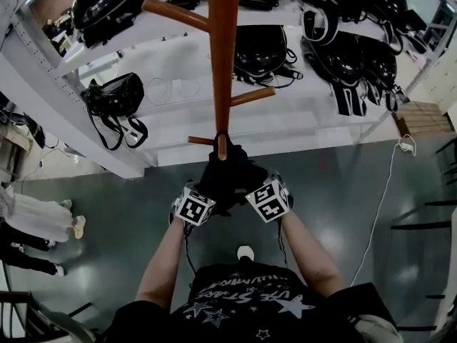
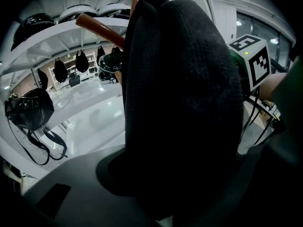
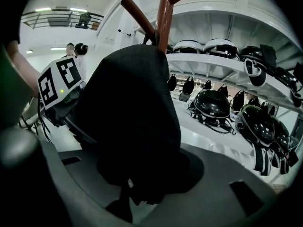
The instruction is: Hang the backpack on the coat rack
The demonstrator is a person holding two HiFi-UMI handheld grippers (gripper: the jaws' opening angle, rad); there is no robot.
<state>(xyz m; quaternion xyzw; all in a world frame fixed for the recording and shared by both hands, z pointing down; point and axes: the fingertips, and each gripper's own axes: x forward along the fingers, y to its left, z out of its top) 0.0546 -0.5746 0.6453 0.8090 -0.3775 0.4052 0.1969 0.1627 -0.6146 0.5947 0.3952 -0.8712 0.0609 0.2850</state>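
Observation:
The black backpack point(image 1: 228, 177) hangs against the foot of the orange-brown wooden coat rack point(image 1: 223, 48), its top at the lowest short peg point(image 1: 221, 147). My left gripper point(image 1: 207, 191) and right gripper point(image 1: 253, 188) flank it from below, marker cubes facing up. In the left gripper view the backpack point(image 2: 184, 103) fills the space between the jaws and throws a shadow on the grey left jaw; the pads do not visibly press on it. In the right gripper view the backpack point(image 3: 132, 117) likewise sits loosely between the jaws, with the rack's pole point(image 3: 163, 13) just behind it.
White shelving behind the rack holds several black helmets point(image 1: 260, 48) and a strapped black bag point(image 1: 114, 95). A white cable point(image 1: 385, 191) trails over the dark floor at right. Another person's feet point(image 1: 71, 224) show at left, and people point(image 3: 75, 48) stand far off.

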